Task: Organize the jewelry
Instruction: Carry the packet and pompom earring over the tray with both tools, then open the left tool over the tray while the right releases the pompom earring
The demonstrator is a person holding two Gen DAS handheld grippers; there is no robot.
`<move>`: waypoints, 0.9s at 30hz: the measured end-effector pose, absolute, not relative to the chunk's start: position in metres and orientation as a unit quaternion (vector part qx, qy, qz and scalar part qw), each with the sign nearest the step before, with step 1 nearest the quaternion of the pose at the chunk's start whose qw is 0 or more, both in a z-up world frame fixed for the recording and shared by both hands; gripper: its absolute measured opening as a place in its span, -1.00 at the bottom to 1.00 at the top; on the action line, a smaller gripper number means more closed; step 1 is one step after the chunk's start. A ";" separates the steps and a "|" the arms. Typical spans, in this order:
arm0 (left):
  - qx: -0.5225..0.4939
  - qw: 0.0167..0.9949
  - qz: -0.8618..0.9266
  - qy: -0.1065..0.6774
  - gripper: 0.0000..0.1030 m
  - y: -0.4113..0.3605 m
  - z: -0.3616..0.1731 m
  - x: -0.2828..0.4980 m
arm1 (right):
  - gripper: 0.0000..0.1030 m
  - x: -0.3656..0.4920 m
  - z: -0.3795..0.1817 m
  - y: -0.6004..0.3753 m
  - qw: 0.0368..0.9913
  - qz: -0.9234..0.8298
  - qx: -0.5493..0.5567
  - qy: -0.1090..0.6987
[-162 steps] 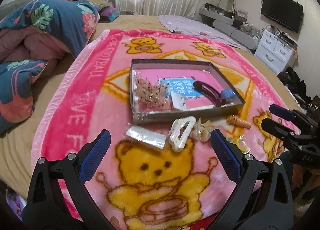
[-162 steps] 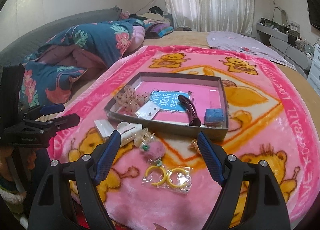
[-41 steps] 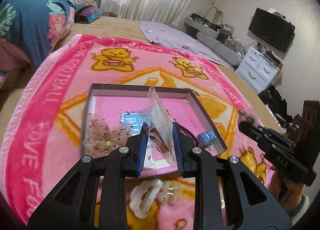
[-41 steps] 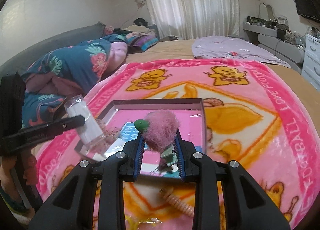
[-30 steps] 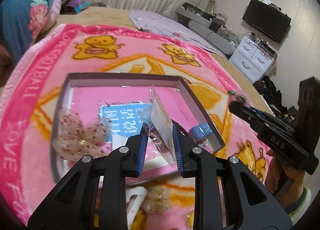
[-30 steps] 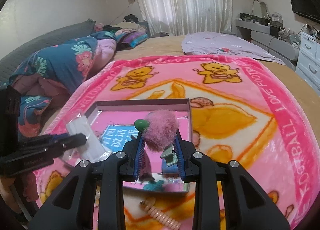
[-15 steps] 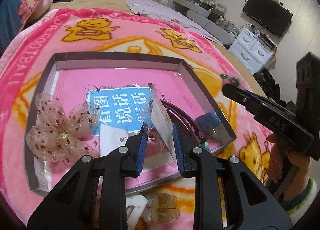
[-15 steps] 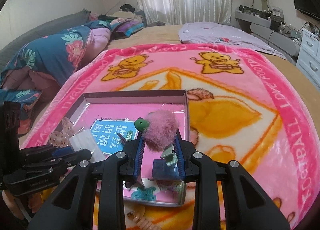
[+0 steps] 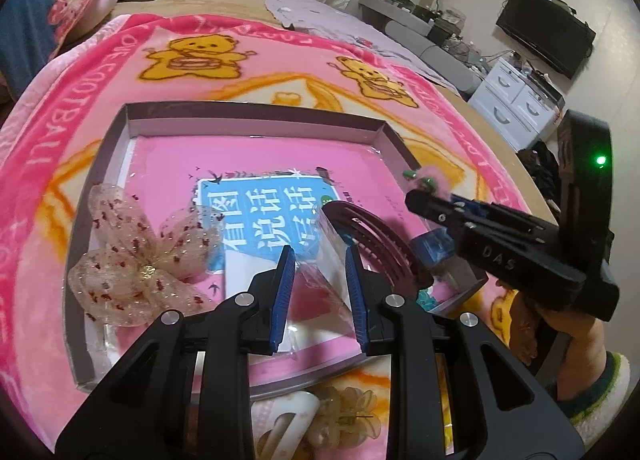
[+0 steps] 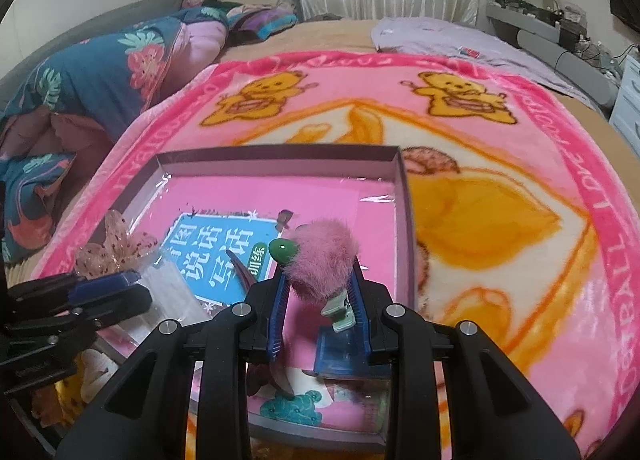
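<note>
My left gripper (image 9: 320, 292) is shut on a clear plastic packet (image 9: 330, 260) and holds it low over the near part of the grey tray (image 9: 256, 115). My right gripper (image 10: 318, 308) is shut on a pink pompom hair clip (image 10: 322, 260) with a green bead, over the tray's right side (image 10: 404, 195). The right gripper also shows in the left wrist view (image 9: 424, 195). In the tray lie a sheer bow (image 9: 140, 260), a dark maroon hair comb (image 9: 376, 236) and a blue box (image 10: 344, 352).
The tray sits on a pink bear blanket (image 10: 480, 179) on a bed. A white clip (image 9: 288, 428) and a clear flower clip (image 9: 344, 420) lie in front of the tray. A folded quilt (image 10: 100, 75) is at the left; drawers (image 9: 516, 103) at the right.
Both grippers picked up their items from the blanket and carried them forward and down over the tray. In the last half second both moved lower and closer to the tray floor.
</note>
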State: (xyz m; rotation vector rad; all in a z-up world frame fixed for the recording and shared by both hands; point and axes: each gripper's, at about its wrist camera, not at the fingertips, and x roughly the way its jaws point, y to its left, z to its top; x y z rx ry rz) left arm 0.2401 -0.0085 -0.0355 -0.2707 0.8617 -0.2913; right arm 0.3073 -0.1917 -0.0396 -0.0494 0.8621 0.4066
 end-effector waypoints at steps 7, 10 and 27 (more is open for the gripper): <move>-0.136 0.891 -0.130 0.412 -0.64 -0.001 -0.033 0.240 | -0.44 0.306 -0.050 -0.184 0.882 0.202 -0.031 0.425; -0.137 0.893 -0.127 0.410 -0.64 0.001 -0.030 0.238 | -0.43 0.306 -0.051 -0.183 0.881 0.202 -0.027 0.427; -0.147 0.900 -0.110 0.396 -0.41 0.019 -0.011 0.227 | 0.05 0.285 -0.029 -0.196 0.896 0.207 -0.007 0.393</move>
